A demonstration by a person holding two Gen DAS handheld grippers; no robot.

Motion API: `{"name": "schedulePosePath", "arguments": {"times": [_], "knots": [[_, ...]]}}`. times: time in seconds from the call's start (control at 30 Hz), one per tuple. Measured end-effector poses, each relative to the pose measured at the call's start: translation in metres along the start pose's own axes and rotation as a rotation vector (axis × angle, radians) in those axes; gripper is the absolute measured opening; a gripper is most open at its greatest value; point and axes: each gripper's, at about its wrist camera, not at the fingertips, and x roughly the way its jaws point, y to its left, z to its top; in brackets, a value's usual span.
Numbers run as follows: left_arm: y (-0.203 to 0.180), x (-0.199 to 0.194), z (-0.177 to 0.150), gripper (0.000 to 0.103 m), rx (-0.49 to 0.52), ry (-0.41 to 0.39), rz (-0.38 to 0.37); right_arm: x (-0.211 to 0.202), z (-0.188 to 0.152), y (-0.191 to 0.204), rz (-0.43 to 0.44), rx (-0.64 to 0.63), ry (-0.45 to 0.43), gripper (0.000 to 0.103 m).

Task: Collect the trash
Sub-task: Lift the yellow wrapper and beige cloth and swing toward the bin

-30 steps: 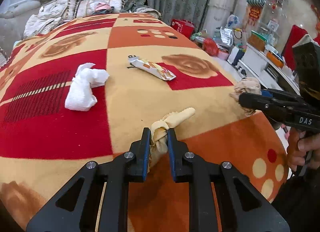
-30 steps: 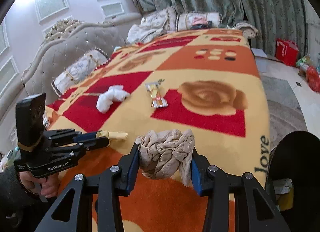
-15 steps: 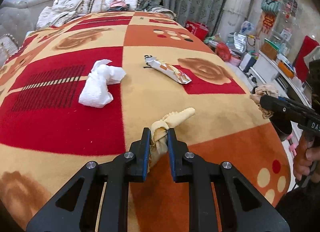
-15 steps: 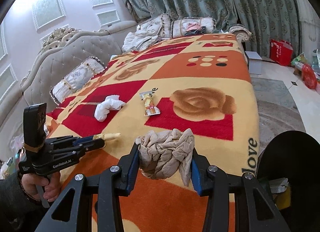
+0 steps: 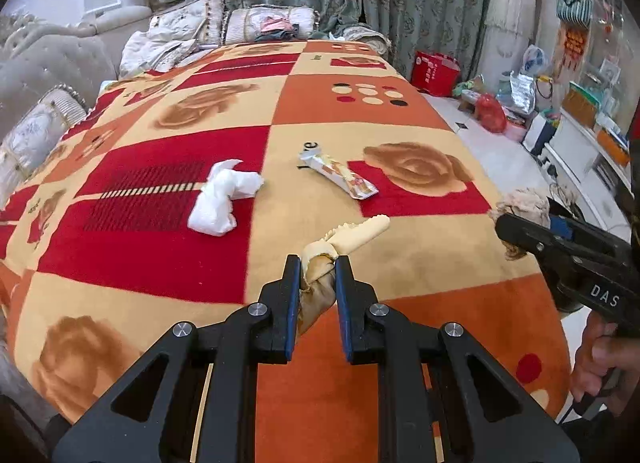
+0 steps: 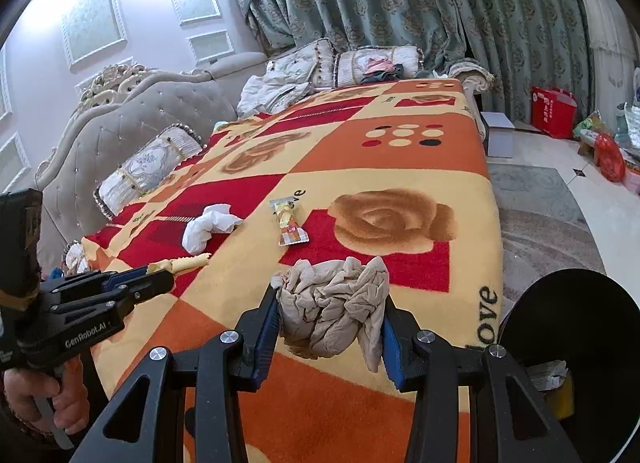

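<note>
Above the bed's blanket (image 5: pixel 360 343), a yellow wrapper (image 5: pixel 352 233) is clamped in the left gripper (image 5: pixel 316 279). A crumpled beige wad (image 6: pixel 332 307) is pinched by the right gripper (image 6: pixel 330 327); white tissue (image 5: pixel 224 199) and a snack packet (image 5: pixel 340 177) are left lying.

Left gripper (image 5: pixel 316 269), lower centre of its own view, jaws nearly closed and clamped on a twisted yellowish wrapper (image 5: pixel 352 235). Right gripper (image 6: pixel 330 313), lower centre of its view, jaws part-way apart, pressing a crumpled beige wad (image 6: pixel 332 307). A hand (image 6: pixel 48 403) grips the left handle at lower left.
</note>
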Motion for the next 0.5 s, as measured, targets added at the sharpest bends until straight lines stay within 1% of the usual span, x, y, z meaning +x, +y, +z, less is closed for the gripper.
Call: {"name": "schedulePosePath", "arguments": {"times": [0.2,0.5], "knots": [[-0.006,0.001,-0.003,0.015,0.011,0.003,0.001,0.000,0.000,-0.002,-0.001,0.005,-0.004,0.043],[-0.013,0.002,-0.003,0.015,0.024,0.003,0.026,-0.004,0.001,-0.008,-0.004,0.016,-0.018,0.043]]}}
